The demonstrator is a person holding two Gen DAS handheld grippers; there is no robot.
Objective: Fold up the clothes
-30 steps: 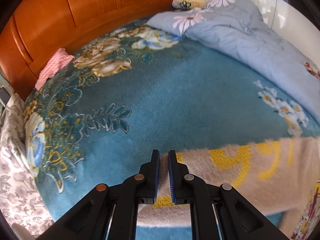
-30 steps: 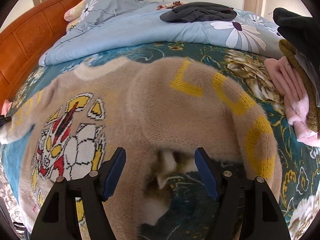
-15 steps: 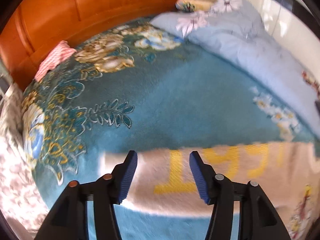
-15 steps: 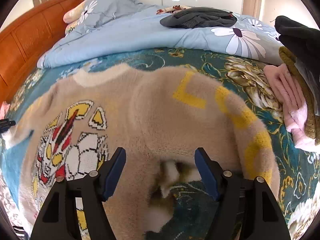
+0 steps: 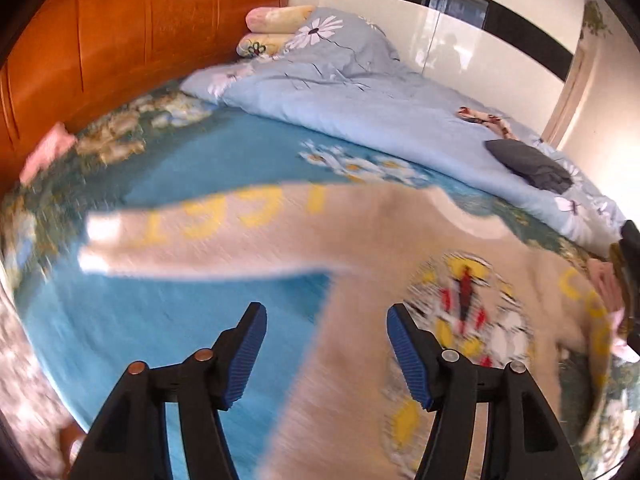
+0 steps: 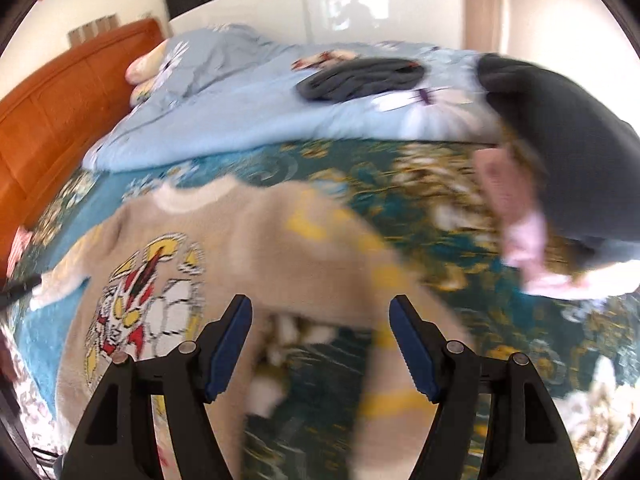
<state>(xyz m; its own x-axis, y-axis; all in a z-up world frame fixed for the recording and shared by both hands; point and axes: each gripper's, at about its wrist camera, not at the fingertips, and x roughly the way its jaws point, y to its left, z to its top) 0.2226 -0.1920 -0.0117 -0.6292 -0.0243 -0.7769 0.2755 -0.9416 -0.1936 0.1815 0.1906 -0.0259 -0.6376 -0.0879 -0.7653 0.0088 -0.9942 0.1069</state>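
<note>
A beige fuzzy sweater (image 5: 400, 248) with yellow letters and a red, white and yellow figure lies spread on the teal floral blanket (image 5: 208, 160). One sleeve (image 5: 208, 232) stretches flat to the left. My left gripper (image 5: 324, 316) is open and empty above the blanket beside the sweater's body. In the right wrist view the sweater (image 6: 248, 232) lies with its other sleeve (image 6: 384, 304) bent down. My right gripper (image 6: 320, 316) is open and empty above that sleeve. Both views are motion-blurred.
A light blue duvet (image 5: 360, 92) with pillows (image 5: 276, 24) fills the far side by the orange headboard (image 5: 100, 40). A dark garment (image 6: 360, 78) lies on the duvet. A stack of black, mustard and pink clothes (image 6: 560, 160) sits at right. A pink cloth (image 5: 46, 152) lies by the headboard.
My left gripper opened, let go of the sleeve end, and pulled back and swung right toward the sweater's body. My right gripper stayed open and lifted a little, turning right.
</note>
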